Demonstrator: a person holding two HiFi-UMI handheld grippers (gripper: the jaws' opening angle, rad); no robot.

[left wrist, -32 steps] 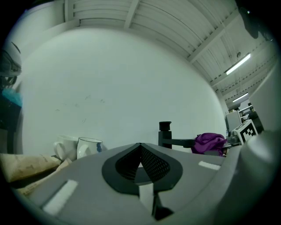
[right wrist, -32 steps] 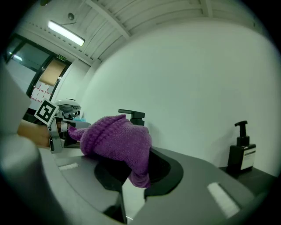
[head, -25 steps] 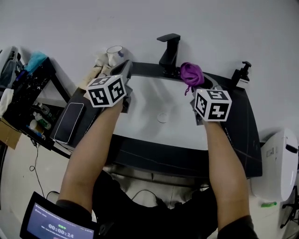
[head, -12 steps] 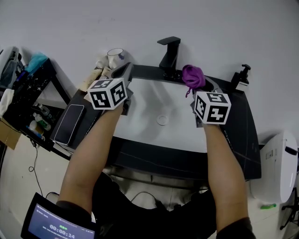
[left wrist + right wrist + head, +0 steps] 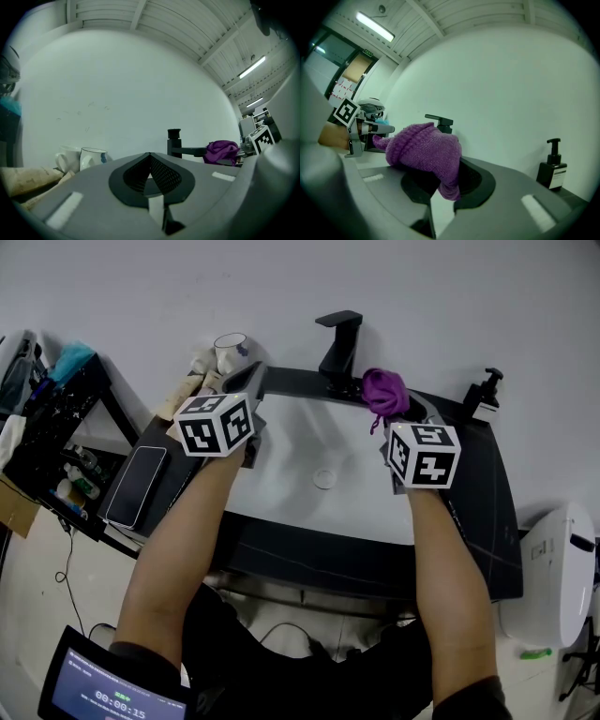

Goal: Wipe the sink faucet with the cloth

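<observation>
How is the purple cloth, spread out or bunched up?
Bunched up: the purple cloth sits as a rounded wad clamped in the right hand-held gripper.

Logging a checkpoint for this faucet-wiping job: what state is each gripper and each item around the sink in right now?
Left gripper: shut, nothing between its jaws.
Right gripper: shut on the purple cloth.
Purple cloth: bunched, held up beside the faucet; contact cannot be told.
Faucet: no water running.
Sink: no standing water visible.
Soap dispenser: upright.
Mug: upright.
Phone: lying flat, screen dark.
</observation>
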